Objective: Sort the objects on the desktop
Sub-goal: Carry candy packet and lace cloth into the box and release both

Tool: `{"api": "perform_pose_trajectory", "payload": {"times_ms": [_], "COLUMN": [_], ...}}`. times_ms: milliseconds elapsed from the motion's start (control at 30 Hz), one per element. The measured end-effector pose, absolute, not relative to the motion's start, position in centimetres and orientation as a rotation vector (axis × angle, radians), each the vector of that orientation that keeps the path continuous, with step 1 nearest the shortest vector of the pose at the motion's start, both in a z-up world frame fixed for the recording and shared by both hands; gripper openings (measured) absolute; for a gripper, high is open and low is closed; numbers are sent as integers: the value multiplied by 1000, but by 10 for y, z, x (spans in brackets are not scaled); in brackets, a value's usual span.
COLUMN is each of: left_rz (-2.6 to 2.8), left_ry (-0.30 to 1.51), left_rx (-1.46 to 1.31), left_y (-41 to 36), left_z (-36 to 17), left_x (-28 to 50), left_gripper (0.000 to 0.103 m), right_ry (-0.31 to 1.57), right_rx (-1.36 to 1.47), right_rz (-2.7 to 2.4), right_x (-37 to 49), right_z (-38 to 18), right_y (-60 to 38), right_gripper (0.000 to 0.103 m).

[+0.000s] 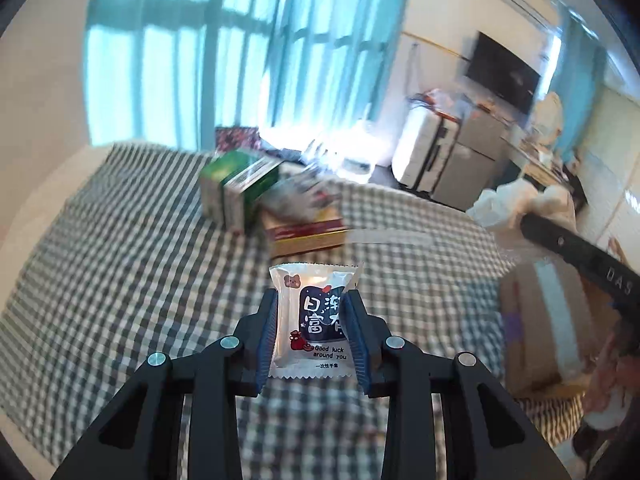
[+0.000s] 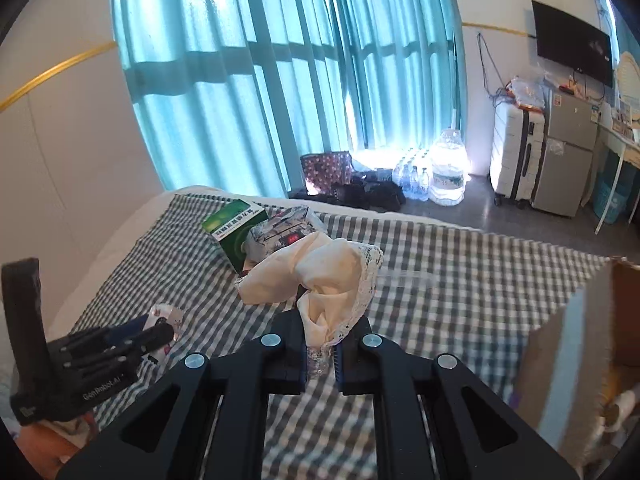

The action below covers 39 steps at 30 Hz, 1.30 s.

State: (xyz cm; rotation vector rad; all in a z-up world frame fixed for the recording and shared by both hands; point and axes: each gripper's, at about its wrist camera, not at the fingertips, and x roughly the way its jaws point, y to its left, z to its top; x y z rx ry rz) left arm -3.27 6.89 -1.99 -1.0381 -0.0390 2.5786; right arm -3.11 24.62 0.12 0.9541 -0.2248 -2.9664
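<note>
My left gripper [image 1: 311, 334] is shut on a small white sachet [image 1: 310, 316] with a dark blue label, held above the checked cloth. It also shows at the lower left of the right wrist view [image 2: 160, 334]. My right gripper [image 2: 322, 354] is shut on a bunch of cream cloth with a lace edge [image 2: 320, 276], lifted off the table. That cloth [image 1: 504, 206] and the right gripper's arm show at the right of the left wrist view. A green box [image 1: 236, 186] [image 2: 234, 228] and a silvery packet [image 2: 284, 232] lie further back.
The table is covered by a green and white checked cloth [image 1: 140, 280] [image 2: 460, 288]. A flat red and yellow box [image 1: 308, 234] lies beside the green box. An open cardboard box [image 2: 580, 356] [image 1: 540, 320] stands at the right. Beyond are a suitcase [image 2: 516, 152] and water bottles [image 2: 448, 172].
</note>
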Motion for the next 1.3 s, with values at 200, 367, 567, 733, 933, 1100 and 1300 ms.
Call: {"api": "perform_pose_trajectory", "payload": {"times_ms": [200, 367, 567, 733, 933, 1100, 1300], "left_rz": [2512, 2432, 2296, 2168, 2123, 2189, 2198], "left_ry": [-31, -7, 38, 116, 241, 258, 263], "left_rx": [-908, -829, -780, -794, -847, -850, -899], "left_y": [126, 182, 260, 318, 356, 356, 341], "left_z": [34, 71, 92, 85, 63, 57, 56], "left_x": [3, 22, 47, 71, 88, 89, 77], "left_gripper": [34, 34, 34, 34, 58, 99, 99], "right_ry": [-301, -345, -404, -494, -510, -526, -547], "right_rx": [915, 881, 989, 1185, 1362, 1347, 1235], "right_rz": [-3036, -3131, -3228, -3247, -3213, -3241, -3264], "right_x": [25, 76, 123, 145, 151, 150, 153], "right_z": [52, 87, 86, 56, 31, 33, 42], "right_y": [291, 335, 394, 442, 480, 491, 491], "right_gripper": [9, 12, 12, 12, 13, 74, 74]}}
